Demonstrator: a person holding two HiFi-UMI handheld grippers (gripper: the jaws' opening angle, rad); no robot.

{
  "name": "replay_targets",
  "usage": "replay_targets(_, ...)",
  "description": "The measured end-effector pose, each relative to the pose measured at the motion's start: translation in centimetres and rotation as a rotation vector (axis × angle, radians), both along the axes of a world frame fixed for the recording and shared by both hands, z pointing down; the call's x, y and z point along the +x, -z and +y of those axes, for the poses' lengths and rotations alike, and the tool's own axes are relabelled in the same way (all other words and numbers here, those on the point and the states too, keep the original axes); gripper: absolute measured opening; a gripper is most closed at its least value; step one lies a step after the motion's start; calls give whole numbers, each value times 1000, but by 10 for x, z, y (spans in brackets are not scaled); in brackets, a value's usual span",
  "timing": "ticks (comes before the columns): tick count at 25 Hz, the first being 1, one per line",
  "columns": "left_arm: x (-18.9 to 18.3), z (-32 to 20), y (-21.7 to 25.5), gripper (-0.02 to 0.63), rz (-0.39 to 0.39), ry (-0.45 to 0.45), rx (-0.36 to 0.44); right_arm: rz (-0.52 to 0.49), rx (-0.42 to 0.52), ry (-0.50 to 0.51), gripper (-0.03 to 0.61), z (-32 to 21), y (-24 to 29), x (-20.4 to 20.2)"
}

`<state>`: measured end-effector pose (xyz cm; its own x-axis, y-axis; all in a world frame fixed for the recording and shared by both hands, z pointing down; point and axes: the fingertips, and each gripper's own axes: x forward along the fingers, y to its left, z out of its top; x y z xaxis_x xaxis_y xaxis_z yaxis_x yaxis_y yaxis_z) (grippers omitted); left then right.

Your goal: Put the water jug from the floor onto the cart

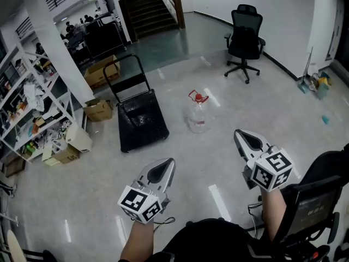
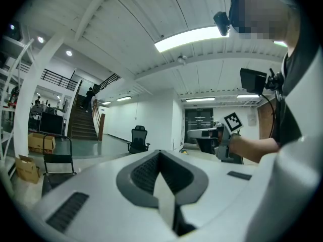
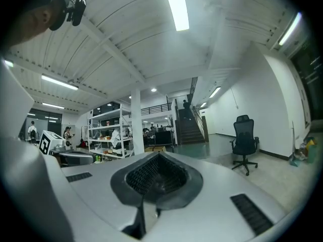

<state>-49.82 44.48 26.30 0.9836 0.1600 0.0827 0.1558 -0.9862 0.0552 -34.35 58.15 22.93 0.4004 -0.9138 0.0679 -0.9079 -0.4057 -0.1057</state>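
Standing beside the cart [image 1: 143, 125], the water jug [image 1: 197, 113] has an office chair [image 1: 245, 40] behind.

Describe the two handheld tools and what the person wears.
The left tool and right tool match: pale grey tapered shells with dark ribbed pads. Each carries a white cube with black square markers. A black cable trails below the left one. Forearms are bare; the top is dark.

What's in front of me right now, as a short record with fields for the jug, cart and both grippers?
water jug: clear, red cap, upright on the floor, beside the cart, apart from it
cart: black platform, handle raised, deck bare
left gripper: shut, empty, short of the jug
right gripper: shut, empty, short of the jug
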Motion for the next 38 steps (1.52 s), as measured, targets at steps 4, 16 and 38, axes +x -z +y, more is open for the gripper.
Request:
replay_targets(4, -2, -7, 0, -6, -1, -5, -7, 15, -1, -13, 0, -7, 4, -2)
replay_targets(16, 14, -44, -22, -6, 4, -61, -38, -13, -27, -57, 0, -42, -20, 4)
replay_targets(38, 288, -136, -14, -6, -26, 45, -12, -38, -22, 44, 6, -146, -45, 297)
